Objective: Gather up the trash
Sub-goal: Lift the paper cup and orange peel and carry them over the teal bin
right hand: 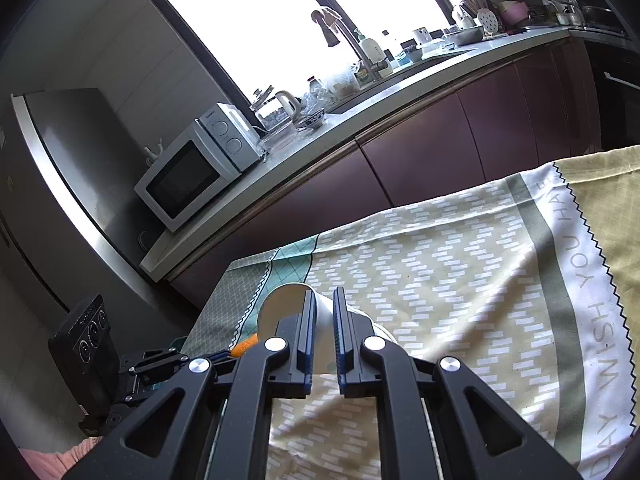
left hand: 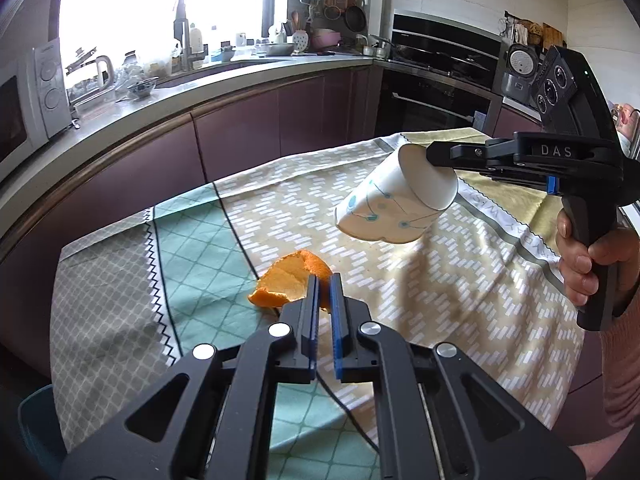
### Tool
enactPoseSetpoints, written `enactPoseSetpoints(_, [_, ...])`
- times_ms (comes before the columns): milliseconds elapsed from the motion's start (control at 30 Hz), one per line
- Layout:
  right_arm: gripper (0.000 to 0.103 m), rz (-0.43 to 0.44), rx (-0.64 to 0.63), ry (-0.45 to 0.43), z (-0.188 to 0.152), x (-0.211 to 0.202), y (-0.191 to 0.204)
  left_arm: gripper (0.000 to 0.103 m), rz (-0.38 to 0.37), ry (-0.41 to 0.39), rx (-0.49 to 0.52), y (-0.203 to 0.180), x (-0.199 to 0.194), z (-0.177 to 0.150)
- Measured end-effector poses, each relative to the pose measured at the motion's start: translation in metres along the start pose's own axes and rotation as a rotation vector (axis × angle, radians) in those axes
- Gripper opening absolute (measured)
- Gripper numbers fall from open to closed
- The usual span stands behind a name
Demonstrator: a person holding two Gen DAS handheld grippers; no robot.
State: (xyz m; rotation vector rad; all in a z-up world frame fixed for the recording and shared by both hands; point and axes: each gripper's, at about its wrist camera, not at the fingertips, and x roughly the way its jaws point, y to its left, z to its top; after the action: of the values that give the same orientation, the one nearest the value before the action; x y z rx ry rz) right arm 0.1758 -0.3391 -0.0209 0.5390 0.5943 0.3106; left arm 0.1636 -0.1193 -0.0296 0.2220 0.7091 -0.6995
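In the left wrist view, the left gripper (left hand: 325,294) is seen with its 2 fingers pressed nearly together on the edge of an orange peel (left hand: 289,278); the peel appears to be pinched, though whether it is lifted off the patterned tablecloth (left hand: 432,280) or resting on it cannot be told. Further right, a paper cup (left hand: 394,206) is held tilted above the cloth, its rim clamped by the right gripper (left hand: 434,156), which is gripped by a hand (left hand: 580,256). No other loose litter is seen on the visible part of the cloth. At the lower left edge a dark teal container (left hand: 38,420) is partly seen; it may be a bin, but that is only a guess.

In the right wrist view, the right gripper (right hand: 324,316) is shown with its jaws narrowly closed on the white wall of the cup (right hand: 288,300). A sliver of the peel (right hand: 246,345) is glimpsed beside the other tool.

It is judged that both pieces of trash are picked up, and that disposal is still left.
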Motion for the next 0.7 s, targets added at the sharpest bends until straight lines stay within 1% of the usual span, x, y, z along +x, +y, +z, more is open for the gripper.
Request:
enactPoseSetpoints(200, [0.008,0.047,-0.021,0.010,-0.005,0.004,0.022,0.006,0.053,-0.025,-0.016,0.014,-0.039,-0.014])
enactPoseSetpoints(367, [0.008,0.092,-0.045,0.026,-0.009,0.012,0.046,0.006,0.087,-0.043,-0.049,0.033,-0.068,-0.026])
enactPoseSetpoints(700, [0.008,0.206,-0.103,0.097,-0.025,0.048,0.106,0.006,0.180,-0.067,-0.142,0.080,-0.118,-0.054])
